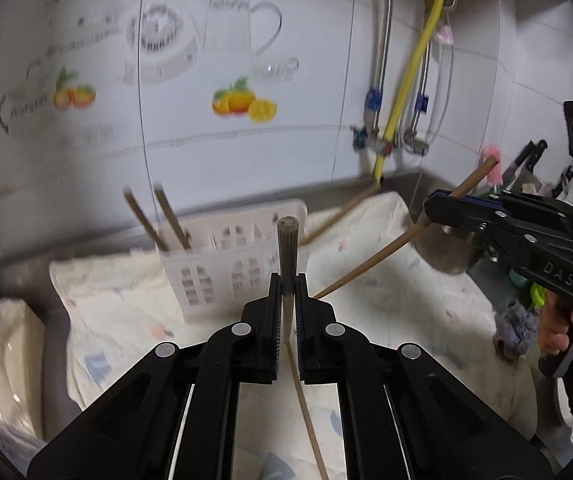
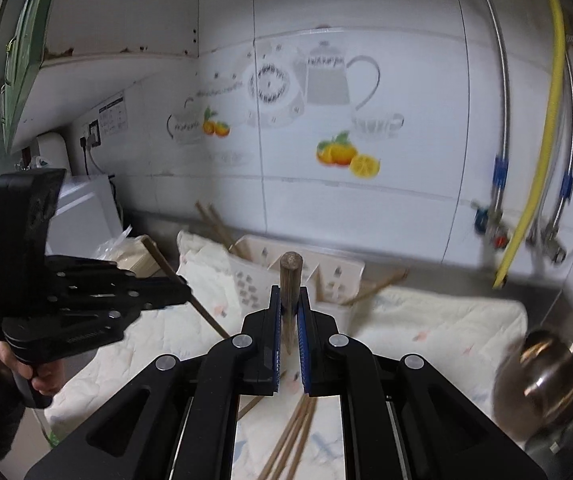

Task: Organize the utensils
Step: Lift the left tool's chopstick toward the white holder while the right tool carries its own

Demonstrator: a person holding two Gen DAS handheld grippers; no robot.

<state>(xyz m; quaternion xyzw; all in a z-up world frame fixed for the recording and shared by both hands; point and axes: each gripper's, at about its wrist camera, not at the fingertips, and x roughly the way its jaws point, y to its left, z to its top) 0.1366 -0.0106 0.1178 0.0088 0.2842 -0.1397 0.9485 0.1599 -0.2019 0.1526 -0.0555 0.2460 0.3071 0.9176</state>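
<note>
Left gripper [image 1: 287,280] is clamped on one chopstick [image 1: 287,240], butt end sticking up at 12 o'clock from the jaws. Right gripper [image 2: 289,300] is pinched the same way on its own chopstick [image 2: 290,276]. White slotted holder [image 1: 222,264] sits at 11 o'clock beyond the left gripper, two sticks [image 1: 158,220] already in it; loose chopsticks [image 2: 290,436] lie on the cloth [image 2: 426,320] under the right gripper.

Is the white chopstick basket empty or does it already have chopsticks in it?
Not empty. Two chopsticks stand tilted in the left end of the basket; its other compartments look empty.
</note>
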